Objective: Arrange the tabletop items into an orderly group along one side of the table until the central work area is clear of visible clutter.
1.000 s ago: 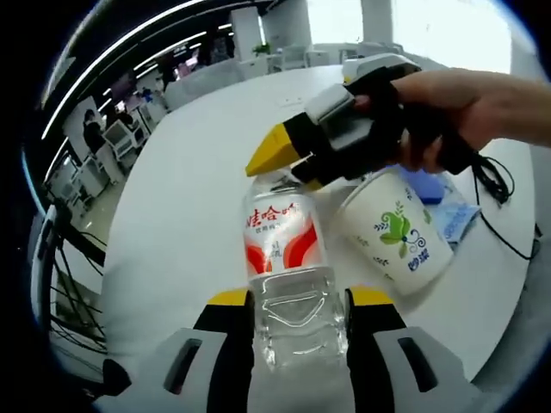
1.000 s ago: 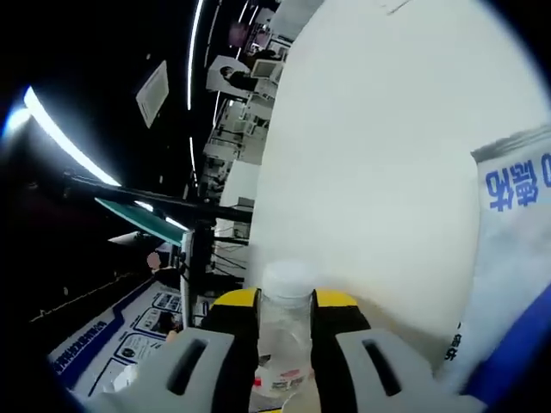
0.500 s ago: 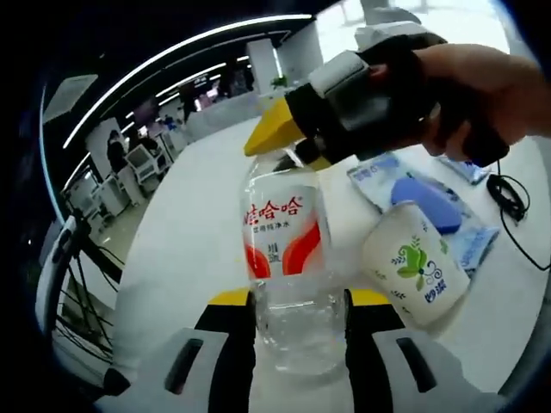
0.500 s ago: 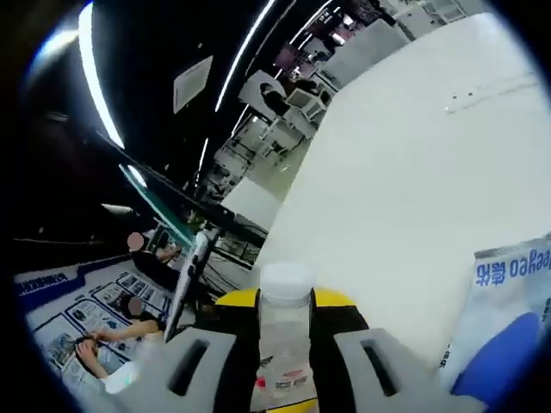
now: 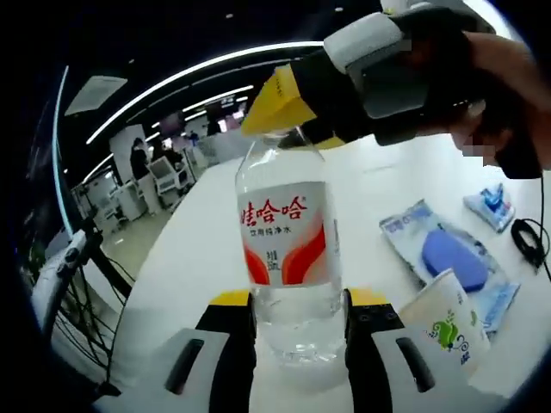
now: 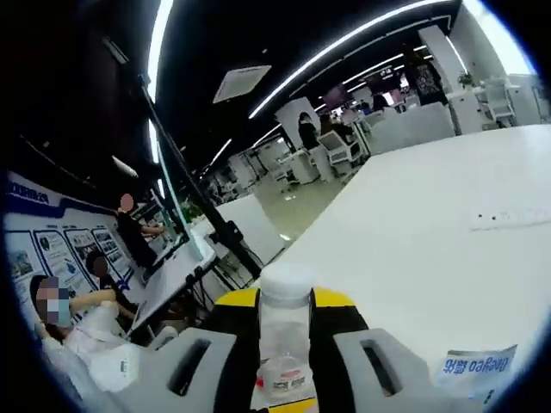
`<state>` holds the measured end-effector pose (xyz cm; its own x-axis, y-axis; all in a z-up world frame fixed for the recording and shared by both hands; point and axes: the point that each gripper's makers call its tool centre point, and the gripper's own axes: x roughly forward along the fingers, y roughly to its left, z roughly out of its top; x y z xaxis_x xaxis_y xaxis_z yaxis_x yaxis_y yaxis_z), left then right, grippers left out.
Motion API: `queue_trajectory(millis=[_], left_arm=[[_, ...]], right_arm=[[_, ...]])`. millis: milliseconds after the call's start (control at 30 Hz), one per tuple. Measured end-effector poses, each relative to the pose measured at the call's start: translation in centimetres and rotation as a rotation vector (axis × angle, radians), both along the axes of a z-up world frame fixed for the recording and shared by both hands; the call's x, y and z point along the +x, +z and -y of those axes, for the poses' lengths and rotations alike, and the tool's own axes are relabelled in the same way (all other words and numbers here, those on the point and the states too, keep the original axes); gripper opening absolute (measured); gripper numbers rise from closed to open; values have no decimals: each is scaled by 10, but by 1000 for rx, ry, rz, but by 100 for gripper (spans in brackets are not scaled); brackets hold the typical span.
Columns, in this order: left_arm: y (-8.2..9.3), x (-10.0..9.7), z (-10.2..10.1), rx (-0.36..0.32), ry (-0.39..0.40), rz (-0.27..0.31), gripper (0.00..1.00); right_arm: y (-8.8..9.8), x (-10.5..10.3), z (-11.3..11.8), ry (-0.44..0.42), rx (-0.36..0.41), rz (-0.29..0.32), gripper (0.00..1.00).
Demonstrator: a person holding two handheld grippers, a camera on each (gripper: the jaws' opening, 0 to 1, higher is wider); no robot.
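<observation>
A clear water bottle [image 5: 287,249] with a red and white label stands upright, and my left gripper [image 5: 297,320] is shut on its lower body. My right gripper [image 6: 286,310] is shut on the bottle's neck, just under the white cap [image 6: 286,281]. In the left gripper view the right gripper [image 5: 362,82], held by a hand, sits over the bottle's top. A white paper cup [image 5: 445,323] with a green print lies on its side on the white table [image 5: 215,249], right of the bottle. Behind it is a blue and white packet [image 5: 452,258].
A smaller blue packet [image 5: 489,205] and a black cable [image 5: 527,245] lie at the far right. A corner of a blue-printed packet [image 6: 473,372] shows low in the right gripper view. People sit at desks beyond the table's left edge. A bicycle wheel [image 5: 65,284] is at the left.
The bottle has come from tilted to upright, held by both grippers. Both views have swung up towards the room. The cup and packet now sit lower and further right in the left gripper view.
</observation>
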<state>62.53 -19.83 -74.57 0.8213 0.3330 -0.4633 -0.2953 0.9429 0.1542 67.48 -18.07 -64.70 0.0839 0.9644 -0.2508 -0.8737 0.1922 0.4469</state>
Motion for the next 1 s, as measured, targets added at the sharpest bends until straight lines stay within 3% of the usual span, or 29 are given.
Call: queue_trajectory(millis=[133, 267, 333, 1000], left_arm=[[2, 7, -5, -23, 38, 43, 36], [-2, 16, -10, -42, 75, 63, 36], [-6, 19, -10, -66, 88, 66, 36], [-17, 19, -9, -64, 145, 87, 36]], right_arm=[[8, -5, -6, 47, -6, 117, 16], [8, -6, -8, 68, -5, 161, 16], [4, -6, -11, 105, -14, 211, 16], [-7, -10, -13, 211, 30, 246, 16]])
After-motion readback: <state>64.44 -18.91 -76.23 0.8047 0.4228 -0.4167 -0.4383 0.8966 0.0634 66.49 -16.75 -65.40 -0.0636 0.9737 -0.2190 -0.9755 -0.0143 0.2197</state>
